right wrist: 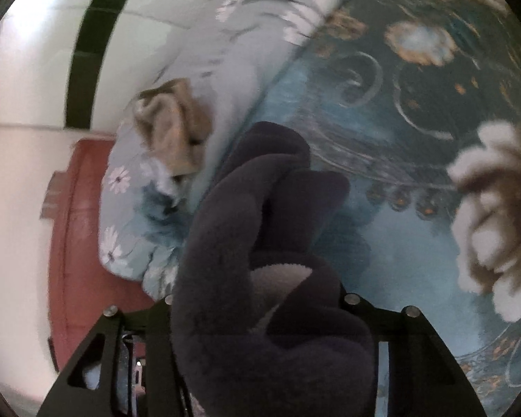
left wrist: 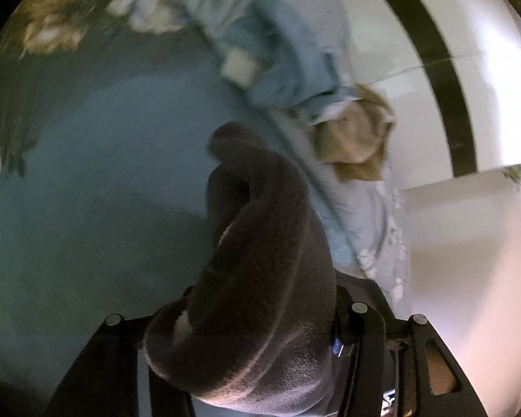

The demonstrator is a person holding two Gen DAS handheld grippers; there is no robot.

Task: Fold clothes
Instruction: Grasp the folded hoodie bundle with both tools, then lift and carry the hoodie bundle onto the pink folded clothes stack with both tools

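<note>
A dark grey fleece garment (left wrist: 260, 226) is bunched up between the jaws of my left gripper (left wrist: 257, 316) and rises out of them over the teal bedspread (left wrist: 87, 173). The same dark fleece (right wrist: 260, 243) fills the jaws of my right gripper (right wrist: 260, 312), folded into thick rolls. Each gripper is shut on the fleece, and the cloth hides the fingertips of both. Both views are blurred.
A light blue flowered quilt (right wrist: 225, 34) lies along the bed's edge with a tan cloth (right wrist: 173, 128) on it; the tan cloth (left wrist: 354, 139) also shows beside a blue garment (left wrist: 278, 52). A red piece of furniture (right wrist: 76, 226) stands by the white wall.
</note>
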